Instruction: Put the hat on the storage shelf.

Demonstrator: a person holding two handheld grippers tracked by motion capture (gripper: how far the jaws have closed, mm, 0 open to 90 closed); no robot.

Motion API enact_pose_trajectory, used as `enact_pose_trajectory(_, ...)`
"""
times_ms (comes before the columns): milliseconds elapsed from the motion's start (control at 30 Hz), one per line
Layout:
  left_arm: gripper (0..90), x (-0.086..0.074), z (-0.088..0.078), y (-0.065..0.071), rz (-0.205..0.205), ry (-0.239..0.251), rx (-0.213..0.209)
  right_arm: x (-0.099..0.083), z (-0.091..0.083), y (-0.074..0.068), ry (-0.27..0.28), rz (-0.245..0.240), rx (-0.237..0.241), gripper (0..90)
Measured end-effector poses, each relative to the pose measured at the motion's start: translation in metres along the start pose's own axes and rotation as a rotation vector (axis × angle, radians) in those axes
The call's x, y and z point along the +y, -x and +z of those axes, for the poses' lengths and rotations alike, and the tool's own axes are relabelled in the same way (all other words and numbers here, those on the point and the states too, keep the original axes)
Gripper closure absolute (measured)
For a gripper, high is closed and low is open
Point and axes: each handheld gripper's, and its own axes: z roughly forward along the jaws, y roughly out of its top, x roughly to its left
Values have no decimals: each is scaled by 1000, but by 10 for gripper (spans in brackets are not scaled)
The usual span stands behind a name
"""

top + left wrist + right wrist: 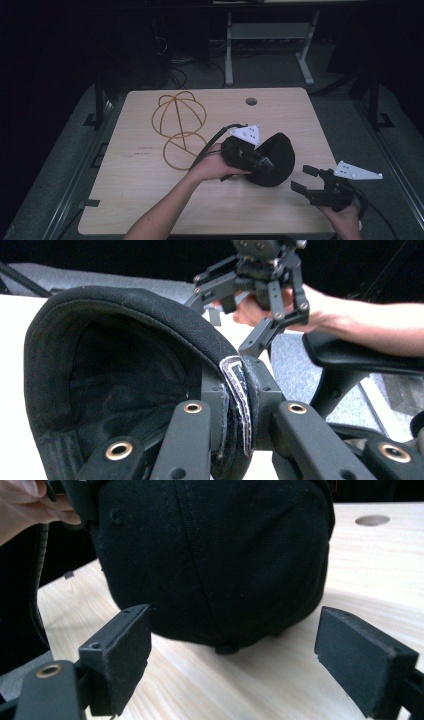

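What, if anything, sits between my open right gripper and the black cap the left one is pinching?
Nothing visible does. The right gripper faces the black cap with bare table between them; the left gripper clamps the cap's far rim.

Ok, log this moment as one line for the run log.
left gripper: shut on black cap rim | right gripper: open, near cap, not touching | wire cap stand: bare, far-left on table

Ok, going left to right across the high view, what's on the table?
Wire hat frame → left gripper, fingers shut on the rim of the black cap → black cap → right gripper, fingers open, empty, beside the cap near the table's right edge.
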Motion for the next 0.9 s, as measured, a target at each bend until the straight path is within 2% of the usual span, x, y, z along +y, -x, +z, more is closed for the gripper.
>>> enact_pose_trajectory(200,811,7,-1,2,4,19,-18,4,5,1,34,-1,17,146)
enact_pose_trajectory(367,812,13,1,7,28,18,-36,7,9,3,67,0,39,164)
enact_pose_trajectory(433,812,17,3,10,49,16,-45,6,11,6,75,4,66,241)
enact_pose_trajectory(533,812,19,4,12,57,12,-47,4,13,6,92,3,95,351)
enact_pose_trajectory(633,813,21,5,14,62,12,-56,3,13,7,104,-10,104,473)
enact_pose_trajectory(667,813,21,5,14,67,9,-54,3,13,7,104,-10,104,473)
enact_pose_trajectory(767,814,21,7,14,70,2,-52,3,13,6,124,-24,141,666)
enact_pose_trajectory(800,814,21,7,14,70,2,-52,3,13,6,124,-24,141,666)
enact_pose_trajectory(833,814,20,7,14,67,2,-51,3,14,5,135,-39,138,732)
enact_pose_trajectory(900,814,20,5,13,66,1,-49,4,15,3,134,-41,141,785)
